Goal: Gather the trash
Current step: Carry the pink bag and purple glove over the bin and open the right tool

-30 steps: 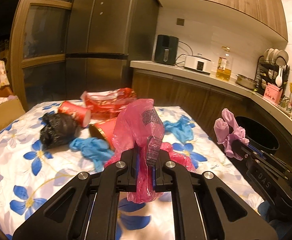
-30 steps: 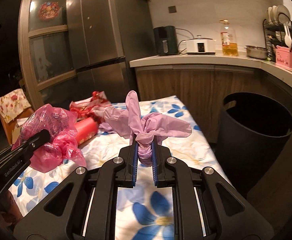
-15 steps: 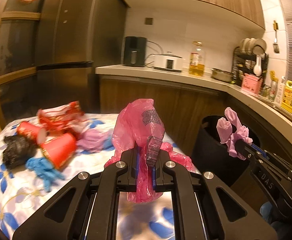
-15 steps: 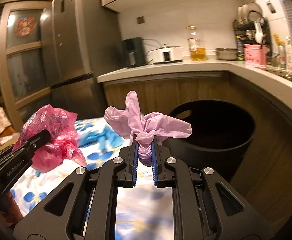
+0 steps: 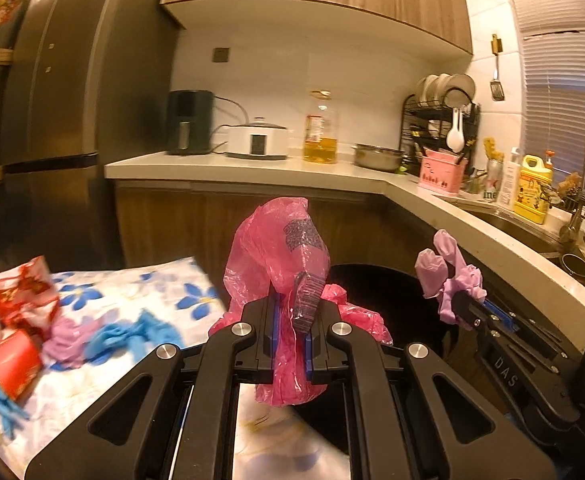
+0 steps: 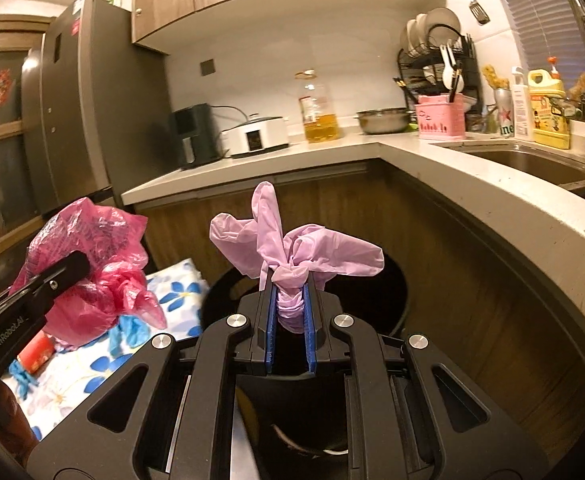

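My left gripper is shut on a crumpled pink plastic bag and holds it in the air at the table's right edge, just left of the black trash bin. My right gripper is shut on a lilac disposable glove and holds it above the bin's opening. The right gripper with the glove also shows in the left wrist view. The pink bag also shows in the right wrist view.
On the floral tablecloth lie red paper cups, a red wrapper, blue gloves and a lilac glove. A wooden counter curves around the bin, with a sink at the right.
Both grippers have swung right, away from the table and toward the bin. The right gripper with the glove is now over the bin opening. Both grips are unchanged.
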`<state>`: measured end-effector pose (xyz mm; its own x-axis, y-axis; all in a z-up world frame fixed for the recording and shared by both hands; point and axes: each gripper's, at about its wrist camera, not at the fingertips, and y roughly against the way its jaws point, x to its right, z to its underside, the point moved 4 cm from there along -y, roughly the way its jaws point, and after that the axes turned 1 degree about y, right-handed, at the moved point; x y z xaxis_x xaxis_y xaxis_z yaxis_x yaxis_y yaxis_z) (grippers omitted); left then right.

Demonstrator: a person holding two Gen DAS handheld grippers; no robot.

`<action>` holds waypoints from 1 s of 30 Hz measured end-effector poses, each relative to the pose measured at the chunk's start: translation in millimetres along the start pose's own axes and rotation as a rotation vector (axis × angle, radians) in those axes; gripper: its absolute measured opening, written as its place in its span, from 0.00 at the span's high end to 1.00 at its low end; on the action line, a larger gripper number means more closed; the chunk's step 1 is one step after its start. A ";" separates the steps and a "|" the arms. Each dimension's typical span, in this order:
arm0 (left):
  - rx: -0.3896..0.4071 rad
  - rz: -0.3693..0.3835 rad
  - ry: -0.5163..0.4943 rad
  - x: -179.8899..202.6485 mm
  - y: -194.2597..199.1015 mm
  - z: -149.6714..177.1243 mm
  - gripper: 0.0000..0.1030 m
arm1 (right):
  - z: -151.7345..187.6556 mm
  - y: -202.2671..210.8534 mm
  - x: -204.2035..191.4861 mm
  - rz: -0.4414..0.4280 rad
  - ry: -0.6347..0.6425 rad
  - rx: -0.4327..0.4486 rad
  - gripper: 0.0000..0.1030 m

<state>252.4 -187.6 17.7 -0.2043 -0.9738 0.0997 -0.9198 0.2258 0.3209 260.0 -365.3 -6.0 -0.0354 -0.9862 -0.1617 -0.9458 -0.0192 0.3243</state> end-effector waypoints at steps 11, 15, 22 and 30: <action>-0.041 0.070 -0.025 26.8 -46.5 6.7 0.91 | -3.9 -26.4 24.5 0.023 -0.003 -0.030 0.88; -0.053 0.086 -0.020 30.0 -57.2 8.8 0.91 | -4.4 -31.8 26.5 0.024 -0.002 -0.035 0.87; -0.089 0.112 -0.017 31.3 -70.9 15.7 0.89 | -1.9 -40.0 29.2 0.021 -0.009 -0.049 0.86; -0.103 0.107 -0.028 30.5 -76.4 20.2 0.71 | -1.0 -48.3 34.9 0.026 -0.013 -0.069 0.72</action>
<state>309.7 -235.1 -22.8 -0.3101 -0.9440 0.1128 -0.8534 0.3287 0.4046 304.8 -398.9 -26.4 -0.0640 -0.9843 -0.1645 -0.9202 -0.0056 0.3914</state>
